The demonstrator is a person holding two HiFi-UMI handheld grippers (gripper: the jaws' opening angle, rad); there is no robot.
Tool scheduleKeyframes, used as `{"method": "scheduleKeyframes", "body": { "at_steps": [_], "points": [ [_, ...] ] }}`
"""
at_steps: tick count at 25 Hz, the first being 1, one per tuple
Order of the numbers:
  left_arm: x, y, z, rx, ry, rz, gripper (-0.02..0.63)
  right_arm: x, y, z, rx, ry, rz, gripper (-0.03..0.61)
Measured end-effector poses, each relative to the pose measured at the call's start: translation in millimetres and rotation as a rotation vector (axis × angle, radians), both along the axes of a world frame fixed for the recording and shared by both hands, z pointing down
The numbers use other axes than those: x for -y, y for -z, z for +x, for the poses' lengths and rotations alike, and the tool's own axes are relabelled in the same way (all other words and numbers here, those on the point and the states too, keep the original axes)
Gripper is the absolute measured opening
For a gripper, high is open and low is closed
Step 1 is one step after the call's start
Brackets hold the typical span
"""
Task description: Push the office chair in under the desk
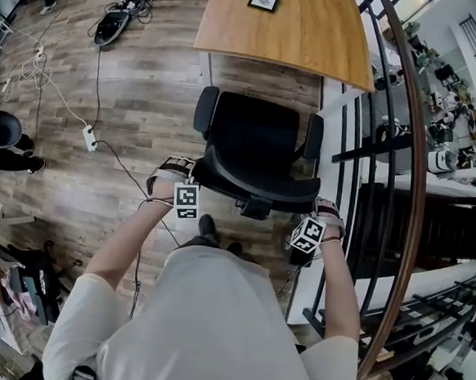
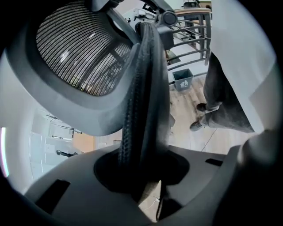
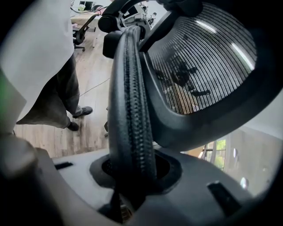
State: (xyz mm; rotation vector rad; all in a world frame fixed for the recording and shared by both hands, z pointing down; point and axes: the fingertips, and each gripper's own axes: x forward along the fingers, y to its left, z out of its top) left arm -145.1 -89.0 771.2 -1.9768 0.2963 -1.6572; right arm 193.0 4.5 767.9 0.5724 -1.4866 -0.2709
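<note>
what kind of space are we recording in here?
Likely an open office or lab workspace: a light wooden desk, a black mesh-backed office chair on wood-plank flooring, and a white power strip with loose cables trailing across the floor.

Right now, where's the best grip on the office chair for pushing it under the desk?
The backrest rim, from behind, left gripper and right gripper spread apart: slim edge fits the jaws, seat faces the desk.
</note>
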Motion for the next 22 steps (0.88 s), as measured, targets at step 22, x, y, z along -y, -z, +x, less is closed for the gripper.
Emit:
{"method": "scheduleKeyframes", "body": {
  "at_steps": [22],
  "points": [
    [100.2, 4.4, 28.1, -0.030, -0.012, 0.030, 0.107, 87.1, 2.7, 21.4, 0.016, -0.037, 0.014, 0.097]
  ]
}}
